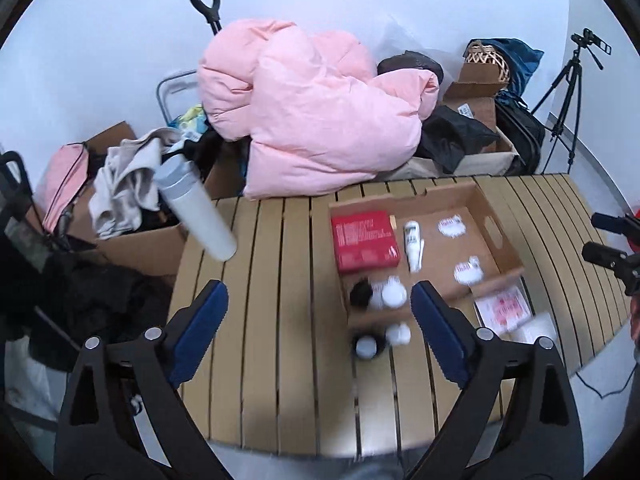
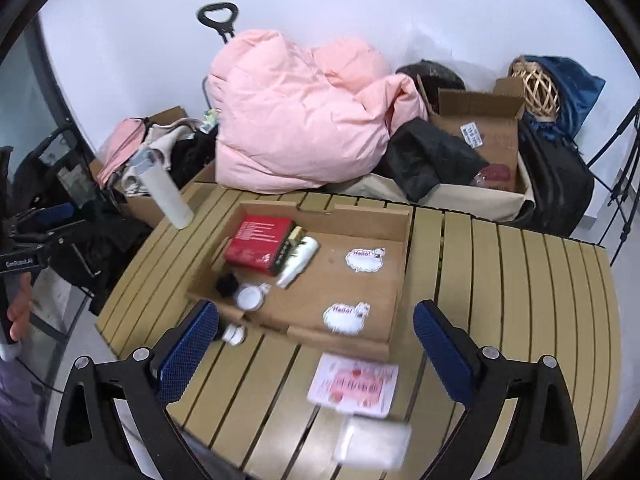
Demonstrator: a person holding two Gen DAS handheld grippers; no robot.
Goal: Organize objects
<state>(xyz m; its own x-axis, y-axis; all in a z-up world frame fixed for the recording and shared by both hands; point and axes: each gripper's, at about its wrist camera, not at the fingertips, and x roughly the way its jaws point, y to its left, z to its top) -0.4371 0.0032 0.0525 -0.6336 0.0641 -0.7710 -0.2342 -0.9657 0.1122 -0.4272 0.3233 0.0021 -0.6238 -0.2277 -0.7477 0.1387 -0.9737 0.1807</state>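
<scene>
A shallow cardboard tray [image 1: 492, 216] [image 2: 400, 280] sits on the slatted table [image 1: 264, 360] [image 2: 520, 320]. It holds a red box [image 1: 364, 240] [image 2: 258, 242], a white tube [image 1: 414, 244] [image 2: 298, 260], a black fuzzy item [image 1: 361, 294] [image 2: 227, 283] and a small white jar [image 1: 392, 294] [image 2: 250, 298]. Outside the tray lie small jars [image 1: 370, 346] [image 2: 233, 335], a pink-printed packet [image 1: 504, 308] [image 2: 354, 384] and a clear white packet [image 2: 372, 442]. A tall white bottle [image 1: 196, 208] [image 2: 164, 190] stands at the table's far left. My left gripper [image 1: 320, 304] and right gripper [image 2: 316, 320] are open and empty above the table.
A pink duvet [image 1: 312, 112] [image 2: 296, 112], cardboard boxes [image 2: 480, 132], clothes [image 1: 124, 184] and bags are piled behind the table. A tripod [image 1: 568, 92] stands at the far right. The other gripper shows at the right edge of the left wrist view [image 1: 612, 256] and at the left edge of the right wrist view [image 2: 28, 240].
</scene>
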